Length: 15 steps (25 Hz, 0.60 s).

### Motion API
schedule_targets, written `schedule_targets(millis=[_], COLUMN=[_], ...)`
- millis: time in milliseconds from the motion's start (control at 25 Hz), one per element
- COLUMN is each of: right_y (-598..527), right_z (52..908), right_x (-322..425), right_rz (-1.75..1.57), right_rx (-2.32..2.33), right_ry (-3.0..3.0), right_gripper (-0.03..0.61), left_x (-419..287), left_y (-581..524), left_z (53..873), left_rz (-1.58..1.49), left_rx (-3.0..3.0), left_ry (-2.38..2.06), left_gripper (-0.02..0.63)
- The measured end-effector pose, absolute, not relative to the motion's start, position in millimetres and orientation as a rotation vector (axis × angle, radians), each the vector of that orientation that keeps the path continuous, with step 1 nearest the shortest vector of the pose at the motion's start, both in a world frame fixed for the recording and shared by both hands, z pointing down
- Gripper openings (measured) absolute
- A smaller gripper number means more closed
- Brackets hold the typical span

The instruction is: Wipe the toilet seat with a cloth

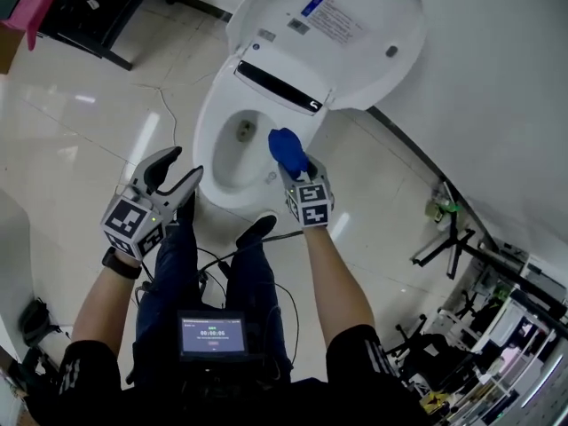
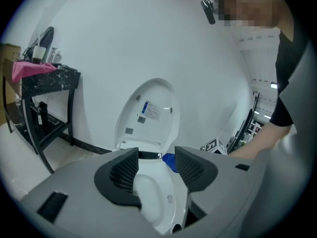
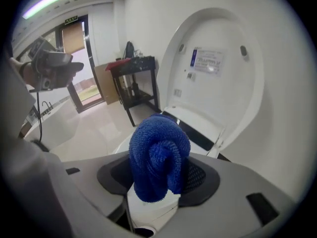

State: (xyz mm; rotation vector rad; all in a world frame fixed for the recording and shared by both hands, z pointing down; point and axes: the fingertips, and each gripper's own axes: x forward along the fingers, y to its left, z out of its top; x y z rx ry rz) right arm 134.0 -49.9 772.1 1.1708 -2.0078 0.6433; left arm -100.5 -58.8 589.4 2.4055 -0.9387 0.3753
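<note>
A bunched blue cloth (image 3: 159, 155) is clamped in the right gripper (image 1: 299, 171) over the right rim of the toilet seat (image 1: 207, 145); the left gripper (image 1: 180, 174) is held spread, empty, at its left.

Black side table (image 2: 49, 81) draped with pink fabric (image 2: 29, 69) — glossy tiled floor (image 1: 80, 105) below.

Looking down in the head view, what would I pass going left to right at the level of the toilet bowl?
left hand-held gripper → toilet bowl → blue cloth → black stand by the wall
</note>
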Motion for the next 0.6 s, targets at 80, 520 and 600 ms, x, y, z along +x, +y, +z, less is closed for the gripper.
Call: schedule_targets(millis=[80, 520, 600], right_y=[-61.2, -73.9, -67.1], right_z=[736.1, 557.2, 525.7], right_x=[134.6, 140.3, 140.3], right_rz=[0.639, 0.585, 0.574], right_rx=[1.229, 1.442, 1.465], right_ry=[-2.055, -2.223, -2.253], right_gripper=[0.247, 0.247, 0.247], left_x=[-100.3, -55.1, -53.3], left_y=[-68.4, -91.9, -90.2], left_z=[574.7, 453.7, 434.6], left_rz=[0.35, 0.297, 0.295], left_rx=[2.426, 2.647, 2.674], left_ry=[-0.952, -0.837, -0.827], left_gripper=[0.219, 0.222, 0.222])
